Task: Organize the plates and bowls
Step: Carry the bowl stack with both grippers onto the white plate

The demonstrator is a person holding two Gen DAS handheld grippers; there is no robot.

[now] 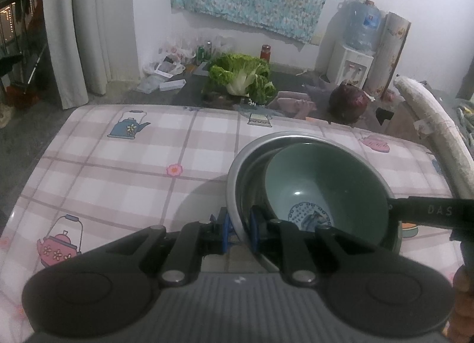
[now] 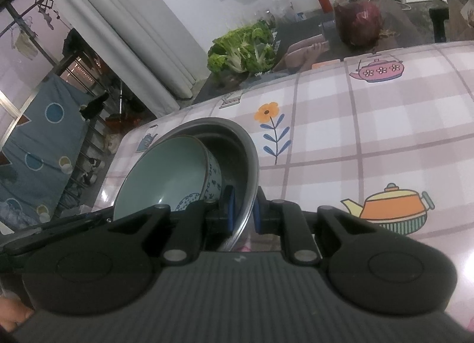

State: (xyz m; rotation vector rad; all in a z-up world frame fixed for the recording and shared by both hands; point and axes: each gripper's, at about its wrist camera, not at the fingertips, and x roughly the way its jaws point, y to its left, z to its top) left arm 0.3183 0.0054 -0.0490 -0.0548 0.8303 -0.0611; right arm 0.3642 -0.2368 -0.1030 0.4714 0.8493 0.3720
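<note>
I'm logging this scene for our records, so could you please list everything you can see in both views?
metal bowl: one, grey steel, on the table, rim gripped on two sides
ceramic bowl: one, pale green inside with a blue pattern, tilted inside the metal bowl
tablecloth: one, pink-and-white check with teapots and flowers, covering the table
leafy greens: one bunch, green, on the floor beyond the table
water dispenser: one, white with a blue bottle, by the far wall
curtain: one, pale grey, left
left claw: blue pads shut on the metal bowl's rim
right claw: blue pads shut on the same rim
</note>
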